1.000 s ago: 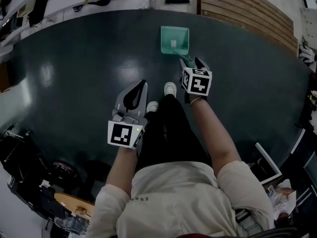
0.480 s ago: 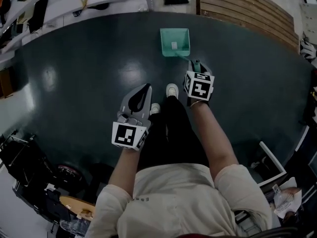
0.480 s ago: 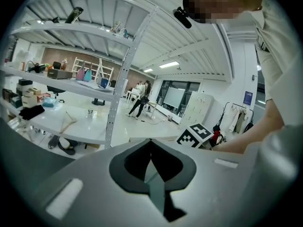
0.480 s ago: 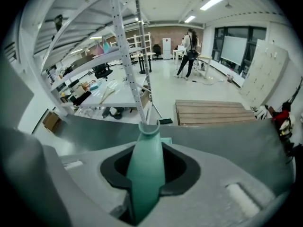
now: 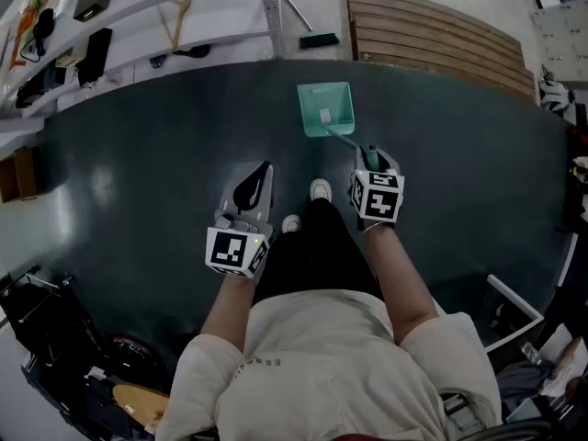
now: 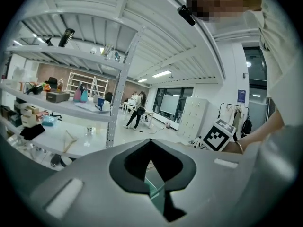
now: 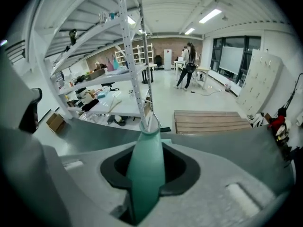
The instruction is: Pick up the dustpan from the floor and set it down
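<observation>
A teal dustpan (image 5: 325, 108) lies ahead of my feet over the dark floor mat (image 5: 138, 154), its thin handle running back to my right gripper (image 5: 371, 157). In the right gripper view the teal handle (image 7: 146, 174) fills the gap between the jaws. Those jaws have just been closing and now press on it; the pan itself is hidden behind the handle. My left gripper (image 5: 264, 169) hovers to the left of my shoes, away from the dustpan. Its tips meet (image 6: 150, 142) with nothing held, and a sliver of teal dustpan (image 6: 154, 189) shows through the gap.
A metal shelf rack (image 5: 138, 7) with tools stands at the back left, and a hand brush (image 5: 317, 38) lies beside its post. A slatted wooden board (image 5: 441, 35) lies at the back right. My shoes (image 5: 320, 189) stand between the grippers. A white frame (image 5: 505, 310) sits at the right.
My right gripper went from open around the dustpan handle to shut on it, then drew back and up with it. The left gripper rose a little.
</observation>
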Motion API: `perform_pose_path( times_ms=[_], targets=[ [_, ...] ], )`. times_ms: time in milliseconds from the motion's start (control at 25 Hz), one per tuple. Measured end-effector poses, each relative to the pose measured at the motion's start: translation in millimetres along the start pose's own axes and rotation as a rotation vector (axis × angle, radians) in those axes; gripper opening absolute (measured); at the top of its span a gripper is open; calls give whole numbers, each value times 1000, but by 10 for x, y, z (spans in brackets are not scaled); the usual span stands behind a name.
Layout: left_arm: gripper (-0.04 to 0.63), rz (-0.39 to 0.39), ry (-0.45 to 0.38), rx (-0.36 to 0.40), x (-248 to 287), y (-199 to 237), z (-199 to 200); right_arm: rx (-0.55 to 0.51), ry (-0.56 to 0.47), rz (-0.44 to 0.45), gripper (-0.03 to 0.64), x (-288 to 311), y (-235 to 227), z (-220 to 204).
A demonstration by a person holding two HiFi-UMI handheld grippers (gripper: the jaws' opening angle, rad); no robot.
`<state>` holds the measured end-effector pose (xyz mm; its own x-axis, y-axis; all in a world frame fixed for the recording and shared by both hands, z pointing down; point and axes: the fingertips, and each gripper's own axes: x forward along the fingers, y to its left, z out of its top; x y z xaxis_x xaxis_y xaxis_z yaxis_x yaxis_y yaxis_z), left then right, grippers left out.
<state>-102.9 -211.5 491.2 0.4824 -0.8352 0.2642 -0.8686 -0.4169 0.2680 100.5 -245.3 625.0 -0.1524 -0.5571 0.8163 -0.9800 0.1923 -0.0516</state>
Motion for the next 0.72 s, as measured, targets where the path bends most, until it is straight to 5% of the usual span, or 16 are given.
perform_pose_path(
  times_ms=[240,720],
  targets=[
    [9,-9,-72,108,-538,-211,358,2,-116,9,80,-938,81,-21],
    [9,55,-172,115,-1345,-258,788,-54,-260,56,79,-2152,257,-122]
  ],
)
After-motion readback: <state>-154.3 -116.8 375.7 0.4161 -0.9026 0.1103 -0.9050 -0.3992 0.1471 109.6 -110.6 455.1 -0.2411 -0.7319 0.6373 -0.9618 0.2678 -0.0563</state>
